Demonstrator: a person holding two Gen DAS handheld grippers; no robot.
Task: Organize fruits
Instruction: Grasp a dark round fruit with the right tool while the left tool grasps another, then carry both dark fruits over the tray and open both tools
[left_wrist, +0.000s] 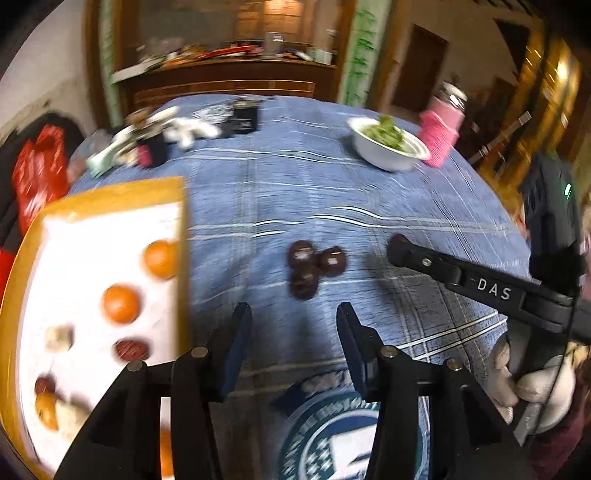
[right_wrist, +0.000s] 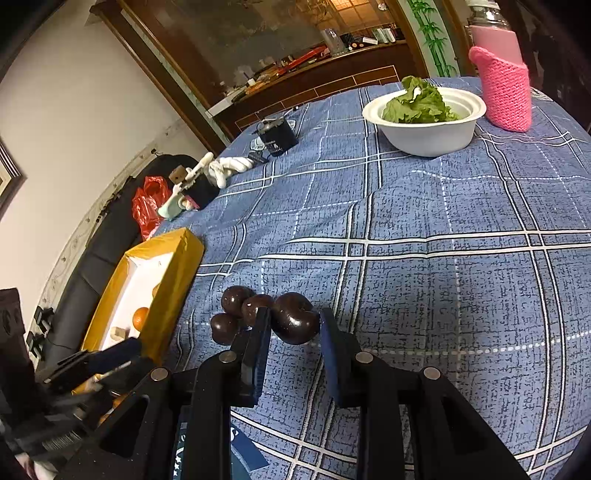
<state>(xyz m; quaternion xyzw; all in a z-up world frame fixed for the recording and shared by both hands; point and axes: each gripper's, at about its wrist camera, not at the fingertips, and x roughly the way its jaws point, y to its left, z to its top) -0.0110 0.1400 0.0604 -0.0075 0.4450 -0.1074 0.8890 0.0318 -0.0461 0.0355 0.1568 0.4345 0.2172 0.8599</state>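
Right wrist view, nearest in: the right gripper has its two blue pads drawn in around a dark glossy plum, the left pad touching its side and the right pad at or just off its other flank; from where I stand it looks gripped, though the fruit seems not yet lifted off the blue checked tablecloth. Just beyond sit three more dark plums, huddled together and touching or nearly touching the one held, so the lift wants to go straight up before any swing sideways, or the neighbours will roll. Off to the left lies the yellow box with its white lining, oranges and a few smaller fruits already inside, near the plums but apart from them; I judge that is where this plum belongs. Carry it over the box wall with room to spare and set it on a bare patch of lining, not onto an orange. From the left wrist camera, the left gripper hangs partly open with nothing between its fingers, just beside the box edge, so the two tools should keep from crossing. Farther back stand a white bowl of lettuce and a pink knitted bottle sleeve, well clear.
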